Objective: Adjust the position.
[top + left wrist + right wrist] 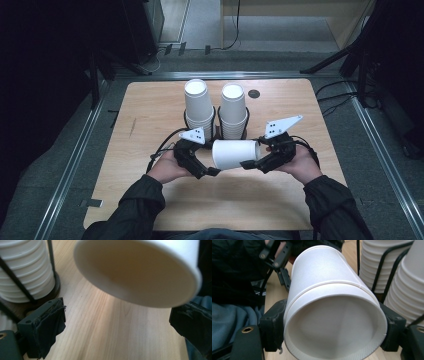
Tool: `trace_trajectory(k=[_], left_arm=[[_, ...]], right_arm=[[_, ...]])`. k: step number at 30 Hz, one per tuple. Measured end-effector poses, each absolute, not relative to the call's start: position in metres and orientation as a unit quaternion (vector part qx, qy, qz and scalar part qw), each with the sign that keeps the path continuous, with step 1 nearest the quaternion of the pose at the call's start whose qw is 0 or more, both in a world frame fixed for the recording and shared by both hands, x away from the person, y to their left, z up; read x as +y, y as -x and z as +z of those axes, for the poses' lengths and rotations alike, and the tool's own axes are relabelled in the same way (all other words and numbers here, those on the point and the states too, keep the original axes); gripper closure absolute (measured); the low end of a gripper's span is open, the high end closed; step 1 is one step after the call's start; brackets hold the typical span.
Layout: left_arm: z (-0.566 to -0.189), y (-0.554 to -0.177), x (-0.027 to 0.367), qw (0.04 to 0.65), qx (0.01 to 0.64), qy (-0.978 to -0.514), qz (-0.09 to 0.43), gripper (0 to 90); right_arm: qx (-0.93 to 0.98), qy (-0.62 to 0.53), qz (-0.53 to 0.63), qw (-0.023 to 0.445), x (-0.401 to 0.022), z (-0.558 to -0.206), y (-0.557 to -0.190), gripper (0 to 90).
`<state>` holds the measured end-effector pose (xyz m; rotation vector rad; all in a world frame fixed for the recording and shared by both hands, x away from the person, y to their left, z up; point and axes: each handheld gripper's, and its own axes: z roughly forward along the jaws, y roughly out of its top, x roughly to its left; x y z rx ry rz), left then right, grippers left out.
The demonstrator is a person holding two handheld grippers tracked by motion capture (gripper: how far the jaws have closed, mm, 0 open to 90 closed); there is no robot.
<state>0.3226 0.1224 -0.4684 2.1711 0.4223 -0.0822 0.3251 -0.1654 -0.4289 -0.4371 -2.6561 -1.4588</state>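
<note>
A white paper cup [235,154] lies on its side in the air over the table's middle. My right gripper [250,163] is shut on it near its base. In the right gripper view the cup [332,315] shows its recessed bottom, a black jaw pressed on each side and a seam ringing its wall. My left gripper [211,170] sits at the cup's other end, open. In the left gripper view the cup's open mouth [140,267] hangs above the wide-apart jaws of the left gripper [117,327], apart from them.
Two stacks of upside-down white cups [198,107] [233,110] stand in black wire holders just behind the grippers. The same stacks [25,270] [409,290] are close beside the jaws. The wooden table [145,155] has a round black hole [254,93] at the back.
</note>
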Motion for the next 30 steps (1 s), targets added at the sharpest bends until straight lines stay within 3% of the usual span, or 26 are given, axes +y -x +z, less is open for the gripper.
trace_trajectory(k=[12, 16, 27, 30], left_arm=[[-0.468, -0.317, 0.113, 0.490, 0.151, -0.856, -0.059, 1.4], [-0.465, -0.316, 0.116, 0.510, 0.155, -0.845, -0.044, 7.8], [-0.462, -0.318, 0.114, 0.491, 0.156, -0.855, -0.064, 13.8], [-0.463, -0.322, 0.119, 0.481, 0.161, -0.858, -0.085, 13.8]], right_arm=[[-0.860, 0.121, -0.492, 0.065, -0.146, -0.429, -0.322, 23.9], [-0.856, 0.119, -0.499, 0.064, -0.146, -0.429, -0.323, 24.3], [-0.853, 0.122, -0.503, 0.071, -0.151, -0.430, -0.324, 23.7], [-0.857, 0.124, -0.495, 0.069, -0.151, -0.431, -0.324, 17.9]])
